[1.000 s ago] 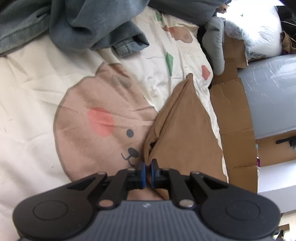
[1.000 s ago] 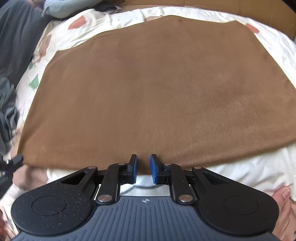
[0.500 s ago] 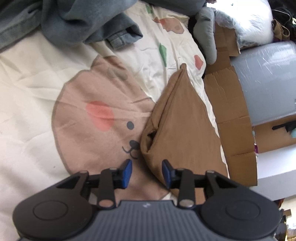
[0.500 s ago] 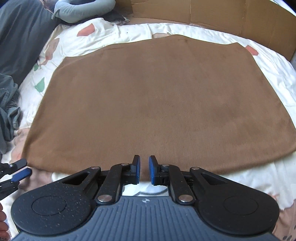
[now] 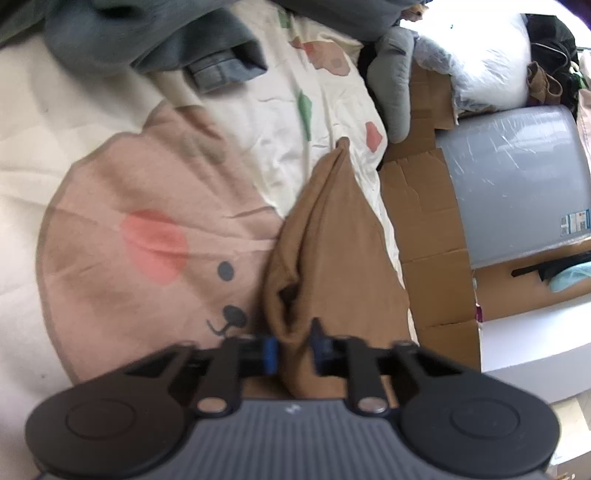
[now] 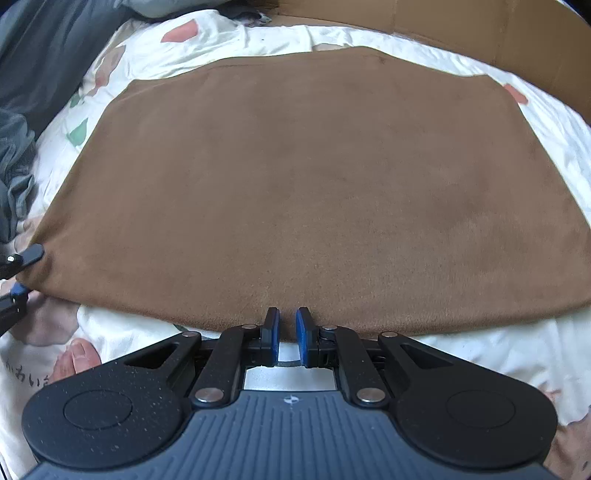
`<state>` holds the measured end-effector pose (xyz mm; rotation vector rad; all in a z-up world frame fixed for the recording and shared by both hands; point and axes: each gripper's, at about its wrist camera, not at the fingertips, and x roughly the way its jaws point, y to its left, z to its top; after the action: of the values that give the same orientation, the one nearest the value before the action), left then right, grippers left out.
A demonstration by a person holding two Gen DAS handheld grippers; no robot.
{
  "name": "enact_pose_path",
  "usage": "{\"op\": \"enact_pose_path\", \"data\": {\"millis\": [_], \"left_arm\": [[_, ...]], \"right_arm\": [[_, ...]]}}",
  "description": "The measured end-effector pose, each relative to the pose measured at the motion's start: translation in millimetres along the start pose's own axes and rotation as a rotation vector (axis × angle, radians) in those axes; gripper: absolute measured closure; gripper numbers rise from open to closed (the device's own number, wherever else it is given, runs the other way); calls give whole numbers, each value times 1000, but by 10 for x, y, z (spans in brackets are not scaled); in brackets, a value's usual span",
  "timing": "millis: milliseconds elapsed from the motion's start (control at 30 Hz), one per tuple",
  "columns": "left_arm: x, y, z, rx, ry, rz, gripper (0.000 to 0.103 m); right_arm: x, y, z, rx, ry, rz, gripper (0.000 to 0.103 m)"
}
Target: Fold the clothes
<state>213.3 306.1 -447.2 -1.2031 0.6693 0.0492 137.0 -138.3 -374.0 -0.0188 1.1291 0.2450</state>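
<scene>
The brown cloth point(image 6: 303, 192) is lying spread flat across the bed point(image 6: 480, 354), filling mid-frame; the left gripper point(image 5: 293, 349) is clamping its bunched corner; the right gripper point(image 6: 286, 328) is hovering at the near hem, jaws narrowly apart, gripping nothing; no finished fold is showing; other clothes point(image 5: 147, 33) are lying heaped upper left.
</scene>
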Motion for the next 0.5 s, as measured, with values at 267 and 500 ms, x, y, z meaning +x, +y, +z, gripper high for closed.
{"op": "enact_pose_path", "data": {"millis": [267, 500], "left_arm": [[-96, 62, 11, -41, -13, -14, 95], [-88, 164, -27, -123, -33, -20, 95]], "right_arm": [[83, 6, 277, 11, -44, 18, 88], [297, -4, 519, 28, -58, -1, 88]]}}
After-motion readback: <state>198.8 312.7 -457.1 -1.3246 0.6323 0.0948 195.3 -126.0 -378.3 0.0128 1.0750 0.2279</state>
